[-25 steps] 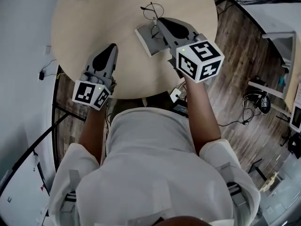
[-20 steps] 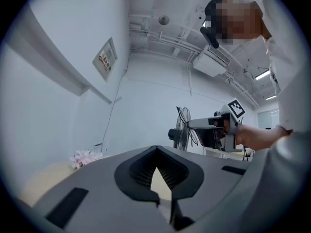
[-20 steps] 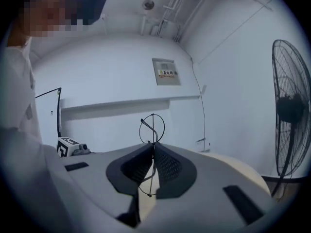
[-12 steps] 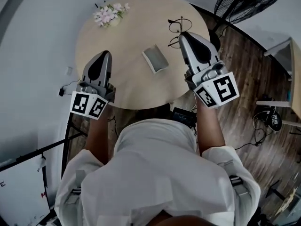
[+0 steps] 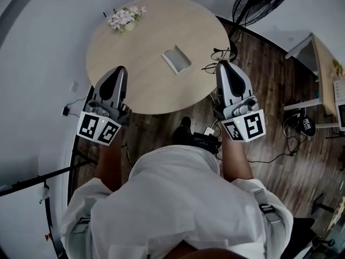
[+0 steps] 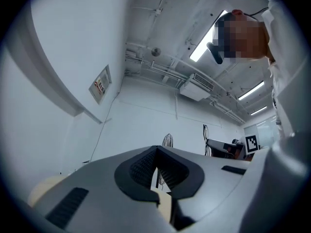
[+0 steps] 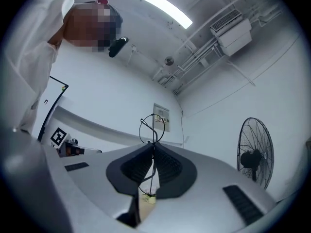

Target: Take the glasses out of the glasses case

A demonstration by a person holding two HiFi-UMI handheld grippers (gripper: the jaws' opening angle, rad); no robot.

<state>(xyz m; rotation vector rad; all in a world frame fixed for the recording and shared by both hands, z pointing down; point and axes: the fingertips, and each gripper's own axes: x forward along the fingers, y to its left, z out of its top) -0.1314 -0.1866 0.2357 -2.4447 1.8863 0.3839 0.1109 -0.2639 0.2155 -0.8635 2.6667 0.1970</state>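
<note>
Right gripper view first: the right gripper (image 7: 153, 152) is closed tight on the glasses (image 7: 153, 141). The thin wire frame is pinched between the ribbed pads, and one round rim sticks up past the tips. Which part of the frame is actually caught can't be made out.

The left gripper (image 6: 156, 154) is closed too, tips touching, with nothing between them.

From the head view, the glasses are carried at the right gripper's tip, just past the table (image 5: 145, 85) edge and over the wooden floor (image 5: 280, 101). The glasses case (image 5: 177, 59) is left lying open on the tabletop, well apart from both grippers, and it looks empty.

So the take-out itself looks pretty much done, and what's left is probably a set-down. For that, the grip should be kept steady but not squeezed harder, since a frame that thin can get bent or can twist between the pads. It's better brought back over the table before anything is let go, then lowered until it's resting and released slowly. The left gripper isn't really needed, unless the case has to be steadied.
</note>
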